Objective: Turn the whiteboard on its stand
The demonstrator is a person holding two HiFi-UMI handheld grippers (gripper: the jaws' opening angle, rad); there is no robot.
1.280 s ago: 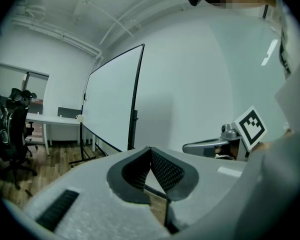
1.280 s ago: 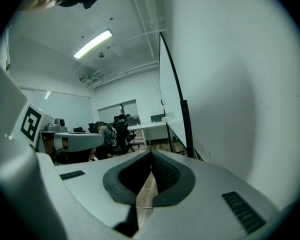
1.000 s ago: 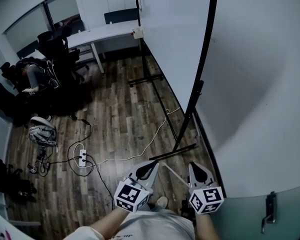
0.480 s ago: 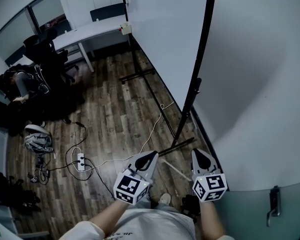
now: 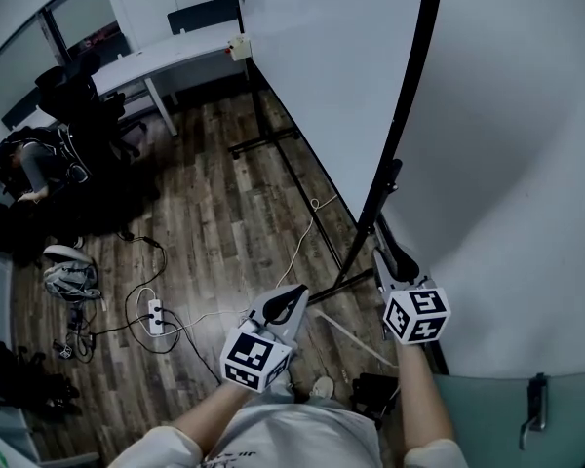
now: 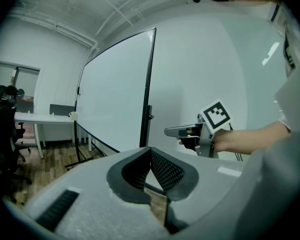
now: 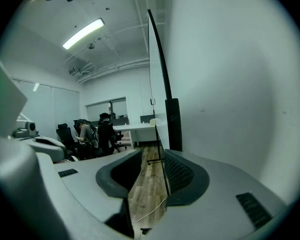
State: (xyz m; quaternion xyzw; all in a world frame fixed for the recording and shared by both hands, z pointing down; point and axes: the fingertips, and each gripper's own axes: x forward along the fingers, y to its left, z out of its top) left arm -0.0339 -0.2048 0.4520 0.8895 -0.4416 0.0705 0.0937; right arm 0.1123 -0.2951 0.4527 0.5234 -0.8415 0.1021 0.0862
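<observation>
Opening just now, right tongs [image 5: 382,257] empty beside smooth, flat, black-framed whiteboard [image 5: 331,66] | left tongs [image 5: 296,297] clenched, empty

Wood-plank floor [image 5: 214,193], whiteboard stand foot [image 5: 341,286], white power strip [image 5: 158,312], loose cable [image 5: 294,254]

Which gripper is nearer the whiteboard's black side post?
Right. The right gripper, jaws just opened with nothing between them, sits beside the post; the left gripper is farther left, over the floor.

White whiteboard [image 5: 331,66], black stand [image 5: 410,115], brown floor [image 5: 224,232]
</observation>
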